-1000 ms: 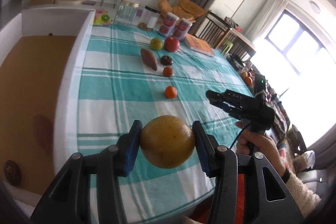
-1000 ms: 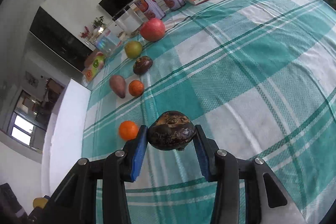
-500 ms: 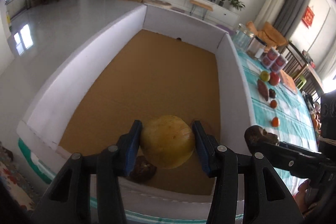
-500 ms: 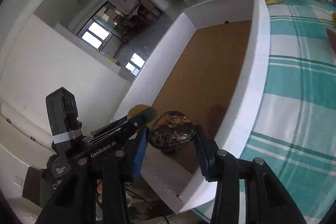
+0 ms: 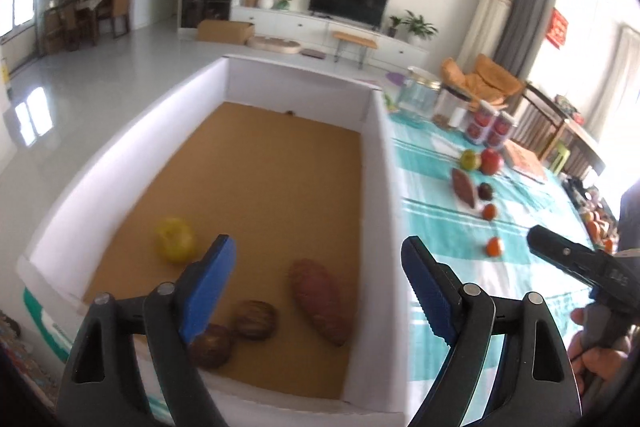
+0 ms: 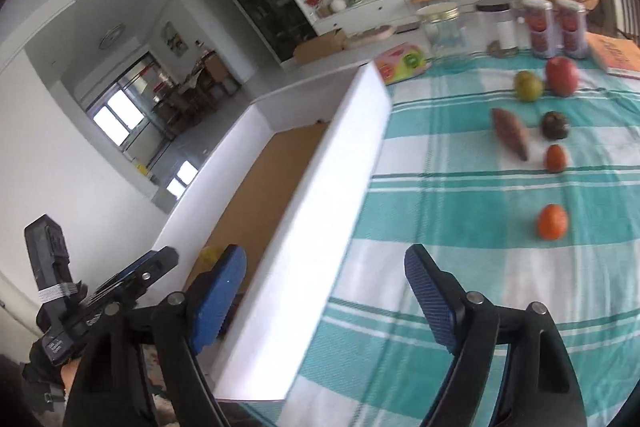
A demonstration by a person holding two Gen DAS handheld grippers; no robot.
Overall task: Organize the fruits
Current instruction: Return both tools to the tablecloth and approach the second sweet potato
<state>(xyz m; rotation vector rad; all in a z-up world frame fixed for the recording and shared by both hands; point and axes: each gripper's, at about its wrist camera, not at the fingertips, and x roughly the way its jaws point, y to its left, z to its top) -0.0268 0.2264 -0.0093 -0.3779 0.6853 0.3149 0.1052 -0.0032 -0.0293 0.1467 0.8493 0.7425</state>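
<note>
My left gripper point(image 5: 318, 247) hangs over the white-walled box point(image 5: 376, 187), jaws opening, nothing between them. On the box's brown floor lie a yellow fruit point(image 5: 175, 246), two dark brown round fruits point(image 5: 255, 319) and a sweet potato point(image 5: 320, 301). My right gripper point(image 6: 326, 255) is above the box's near wall point(image 6: 320, 227), jaws also opening and empty. On the checked cloth lie a tangerine point(image 6: 553, 221), a smaller orange point(image 6: 556, 157), a dark fruit point(image 6: 555, 125), a sweet potato point(image 6: 510, 139), a green-yellow fruit point(image 6: 528, 85) and a red apple point(image 6: 562, 77).
Glass jars point(image 6: 442, 23), two red-labelled cans point(image 6: 556, 27), an orange book point(image 6: 616, 57) and a fruit-print card point(image 6: 402, 65) stand at the table's far end. The box sits off the table's left edge, above the floor. A hand point(image 5: 596, 355) holds the right gripper.
Both grippers opened and let go of their fruit: the yellow one and the dark one now lie in the box. The right wrist view swung from the box back toward the table.
</note>
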